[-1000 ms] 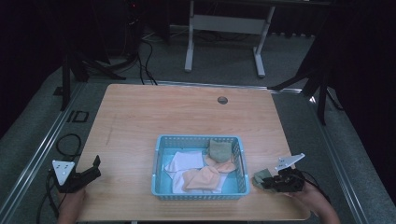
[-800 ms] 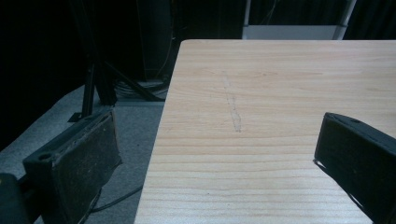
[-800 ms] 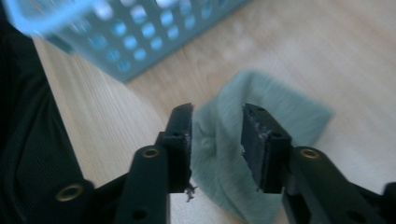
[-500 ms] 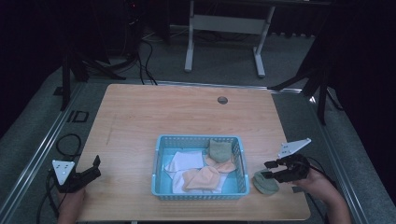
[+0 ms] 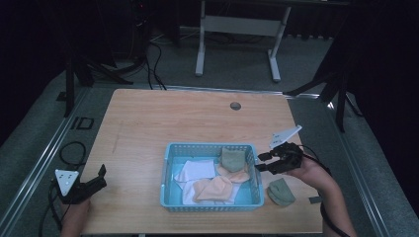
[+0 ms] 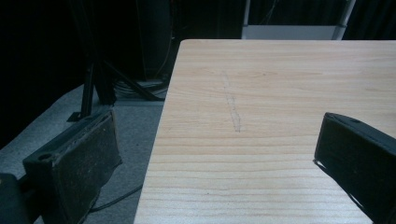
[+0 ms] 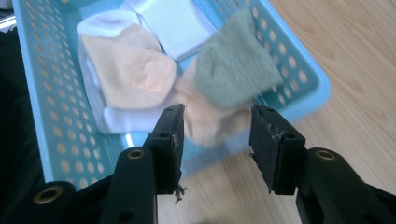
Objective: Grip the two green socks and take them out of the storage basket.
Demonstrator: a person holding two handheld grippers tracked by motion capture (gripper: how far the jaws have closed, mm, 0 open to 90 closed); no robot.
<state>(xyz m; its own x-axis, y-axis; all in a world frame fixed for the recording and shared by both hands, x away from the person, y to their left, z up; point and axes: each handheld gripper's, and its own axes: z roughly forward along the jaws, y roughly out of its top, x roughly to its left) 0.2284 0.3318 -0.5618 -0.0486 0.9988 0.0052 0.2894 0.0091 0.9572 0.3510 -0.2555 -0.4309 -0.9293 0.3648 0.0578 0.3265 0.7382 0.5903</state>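
Right gripper [image 5: 264, 163] at right rim of blue basket [image 5: 168, 170], jaws parted, just opened, nothing between. Green sock [image 5: 280, 191] flat on table [image 5: 163, 118], just right of basket. Second green sock [image 5: 232, 159] inside basket among peach and white ones. Left gripper [image 5: 101, 177] near table's front-left corner, jaws apart, empty.

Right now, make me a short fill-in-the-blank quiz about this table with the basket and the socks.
1. The basket holding the socks is ____ in colour.
2. The green sock outside the basket lies on the ____.
3. The right gripper has ____ jaws with nothing between them.

Missing words: blue; table; open
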